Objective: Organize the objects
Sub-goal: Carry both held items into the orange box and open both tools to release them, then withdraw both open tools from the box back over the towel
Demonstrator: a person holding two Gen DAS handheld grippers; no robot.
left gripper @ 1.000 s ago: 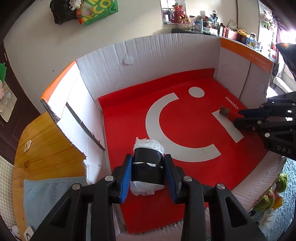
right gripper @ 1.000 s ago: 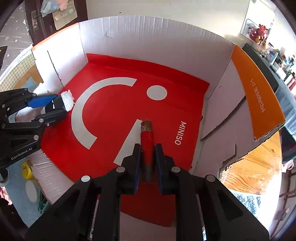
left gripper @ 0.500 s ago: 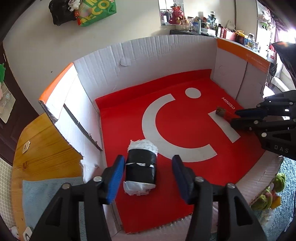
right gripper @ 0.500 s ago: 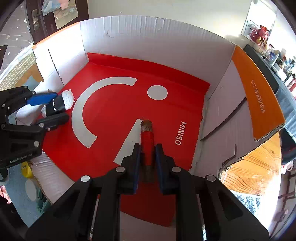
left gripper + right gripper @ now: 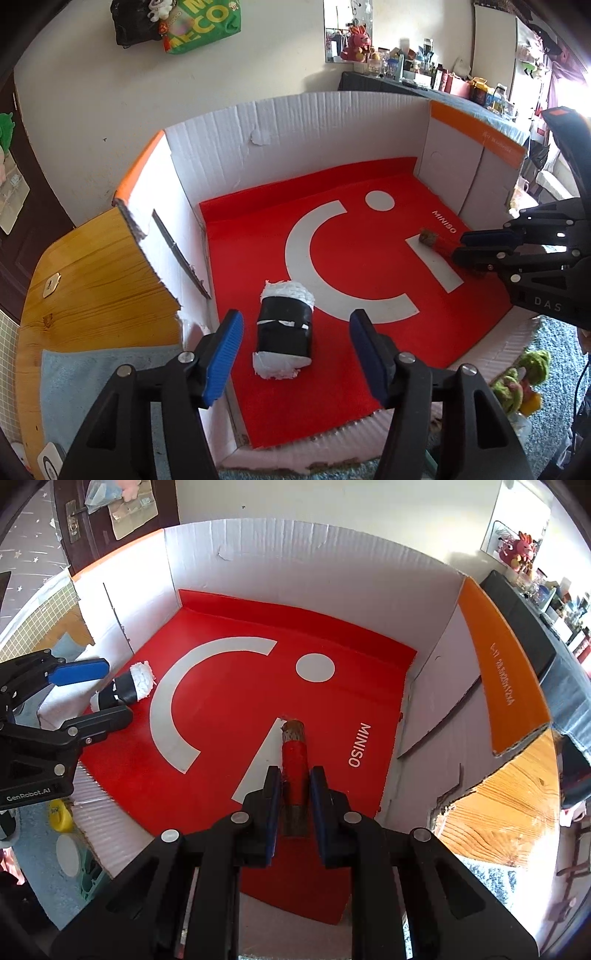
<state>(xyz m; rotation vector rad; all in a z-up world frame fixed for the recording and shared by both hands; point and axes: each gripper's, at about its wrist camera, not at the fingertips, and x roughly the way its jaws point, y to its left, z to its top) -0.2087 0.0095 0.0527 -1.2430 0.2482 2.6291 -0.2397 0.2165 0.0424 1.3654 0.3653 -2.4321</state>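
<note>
Red MINISO mat [image 5: 236, 746] lies beneath right claw [image 5: 293, 794] gripping red stick [image 5: 294, 760].

Beyond my work area a plain cream wall [image 5: 92, 92] rises, with a green bag [image 5: 201, 22] hanging on it beside a black pouch [image 5: 135, 22]. Farther right a small mirror [image 5: 347, 33] hangs above a dark shelf [image 5: 424, 86] crowded with bottles and boxes, a pink plush toy [image 5: 356, 44] among them. Bright daylight floods in at the far right [image 5: 572, 88]. A wooden bench [image 5: 92, 280] with a blue cloth [image 5: 110, 373] sits to my left, near a dark brown door [image 5: 88, 520]. Grey-blue carpet [image 5: 554, 417] covers the floor.
</note>
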